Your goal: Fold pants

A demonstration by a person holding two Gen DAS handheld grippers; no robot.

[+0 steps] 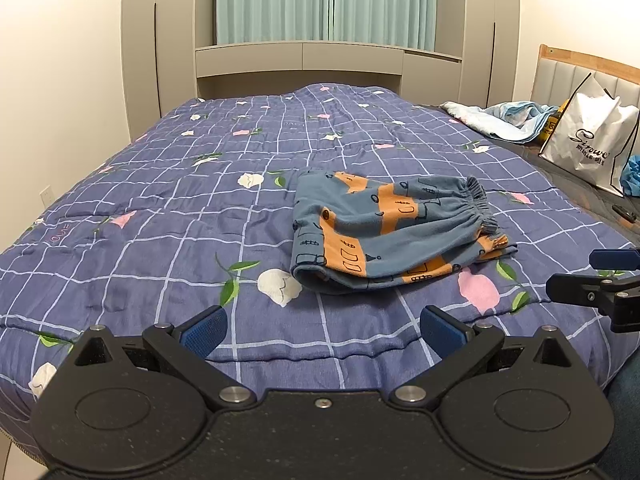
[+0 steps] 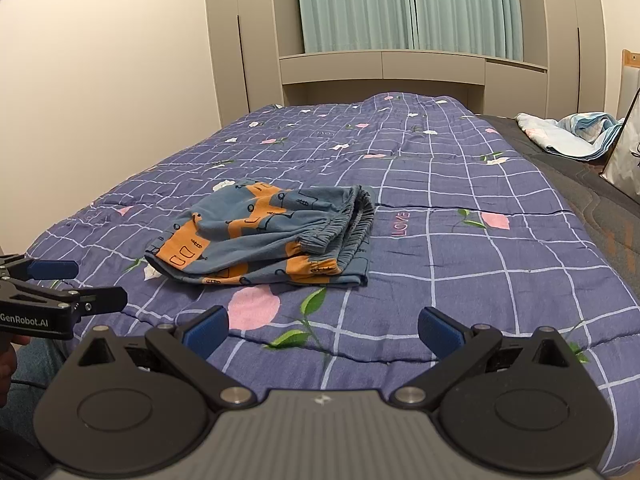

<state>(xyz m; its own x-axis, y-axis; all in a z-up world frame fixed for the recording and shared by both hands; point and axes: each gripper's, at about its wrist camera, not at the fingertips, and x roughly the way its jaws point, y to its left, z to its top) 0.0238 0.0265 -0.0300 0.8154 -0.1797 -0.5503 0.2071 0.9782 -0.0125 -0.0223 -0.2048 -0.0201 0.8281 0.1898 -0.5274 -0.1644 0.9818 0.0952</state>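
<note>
The blue pants with orange patches [image 1: 384,228] lie folded in a compact bundle on the purple checked quilt [image 1: 160,208], elastic waistband toward the right. My left gripper [image 1: 322,330] hovers open over the quilt's near edge, short of the pants, nothing between its blue pads. In the right wrist view the same pants [image 2: 272,236] rest ahead and slightly left of my right gripper [image 2: 322,330], which is open and empty too. The right gripper [image 1: 596,280] shows at the left wrist view's right edge; the left gripper [image 2: 76,286] enters the right wrist view from the left.
A white shopping bag [image 1: 588,140] and a crumpled light blue cloth [image 1: 500,118] sit by the headboard at the right. A small dark object [image 1: 625,213] lies near the bag. Beige wardrobes and teal curtains [image 1: 324,0] stand beyond the bed. A hand [image 2: 8,364] shows at lower left.
</note>
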